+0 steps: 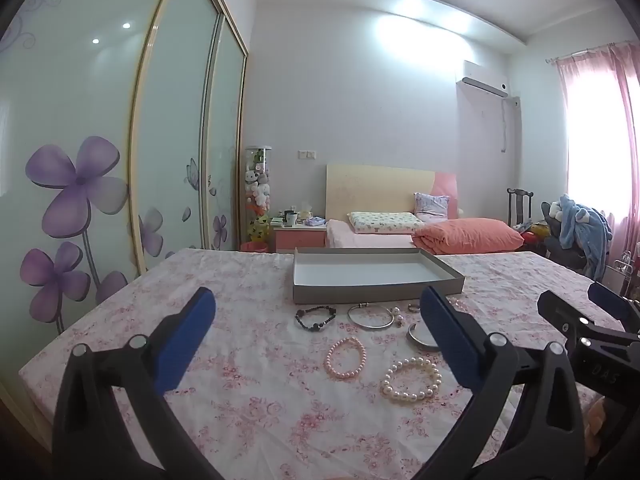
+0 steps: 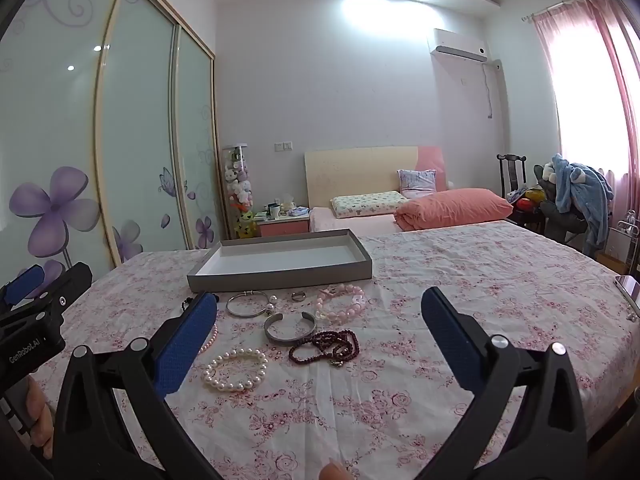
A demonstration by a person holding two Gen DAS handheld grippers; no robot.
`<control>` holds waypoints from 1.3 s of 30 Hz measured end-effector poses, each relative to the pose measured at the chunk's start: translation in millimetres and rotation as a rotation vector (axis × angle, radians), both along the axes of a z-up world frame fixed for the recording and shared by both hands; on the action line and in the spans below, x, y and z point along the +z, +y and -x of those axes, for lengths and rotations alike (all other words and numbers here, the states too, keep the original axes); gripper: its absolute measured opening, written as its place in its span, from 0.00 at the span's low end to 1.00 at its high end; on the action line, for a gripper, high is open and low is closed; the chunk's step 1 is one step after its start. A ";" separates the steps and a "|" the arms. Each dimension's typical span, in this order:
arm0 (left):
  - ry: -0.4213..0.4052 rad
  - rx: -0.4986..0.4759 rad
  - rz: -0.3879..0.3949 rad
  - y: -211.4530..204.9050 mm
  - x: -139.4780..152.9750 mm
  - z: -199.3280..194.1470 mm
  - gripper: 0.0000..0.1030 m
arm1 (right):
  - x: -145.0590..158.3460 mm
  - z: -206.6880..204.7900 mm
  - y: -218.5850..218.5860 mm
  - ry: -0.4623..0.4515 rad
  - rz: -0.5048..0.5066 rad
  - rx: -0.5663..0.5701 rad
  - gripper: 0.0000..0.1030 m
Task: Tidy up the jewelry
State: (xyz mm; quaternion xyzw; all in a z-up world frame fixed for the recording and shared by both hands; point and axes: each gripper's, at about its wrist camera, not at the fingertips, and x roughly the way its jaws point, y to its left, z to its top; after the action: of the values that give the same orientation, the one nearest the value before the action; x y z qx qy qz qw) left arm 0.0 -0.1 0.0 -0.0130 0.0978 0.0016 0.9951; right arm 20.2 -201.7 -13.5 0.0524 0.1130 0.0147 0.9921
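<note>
An empty grey tray (image 1: pixel 376 290) (image 2: pixel 280 276) lies on a floral cloth. In front of it lies jewelry: a dark bead bracelet (image 1: pixel 315 317), a thin silver bangle (image 1: pixel 371 316) (image 2: pixel 246 305), a silver cuff (image 2: pixel 289 328) (image 1: pixel 420 336), a pink pearl bracelet (image 1: pixel 345 358), a white pearl bracelet (image 1: pixel 411 379) (image 2: pixel 235 369), a maroon bead strand (image 2: pixel 326 346), a pale pink bead bracelet (image 2: pixel 342 304) and a small ring (image 2: pixel 298 296). My left gripper (image 1: pixel 320 320) is open above the cloth, before the jewelry. My right gripper (image 2: pixel 320 320) is open too, to its right.
The floral cloth (image 2: pixel 460 280) covers a wide surface with a front edge close to me. A glass wardrobe (image 1: pixel 100 140) stands at left. A bed with an orange pillow (image 2: pixel 452 206) and a nightstand (image 2: pixel 282 224) lie behind. A cluttered chair (image 2: pixel 572 196) stands at right.
</note>
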 end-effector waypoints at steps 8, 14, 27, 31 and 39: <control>0.001 0.002 0.000 0.4 -0.1 0.1 0.96 | -0.5 -0.2 0.2 0.004 0.006 0.000 0.98; 0.003 0.000 -0.002 -0.1 -0.1 -0.2 0.96 | -0.7 -0.3 -0.3 0.003 0.006 -0.002 0.98; 0.003 0.000 -0.001 -0.5 -0.1 -0.3 0.96 | -1.4 -0.1 -1.6 0.003 0.005 -0.002 0.98; 0.002 0.000 0.000 -0.3 0.0 -0.2 0.96 | -1.7 0.0 -2.1 0.002 0.005 -0.001 0.98; 0.002 0.000 0.001 -0.1 -0.1 -0.2 0.96 | -1.5 -0.1 -2.7 0.002 0.005 -0.002 0.98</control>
State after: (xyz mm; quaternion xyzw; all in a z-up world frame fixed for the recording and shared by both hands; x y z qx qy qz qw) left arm 0.1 -0.2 -0.1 -0.0136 0.0989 0.0017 0.9950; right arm 20.4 -204.3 -15.0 0.0500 0.1138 0.0132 0.9922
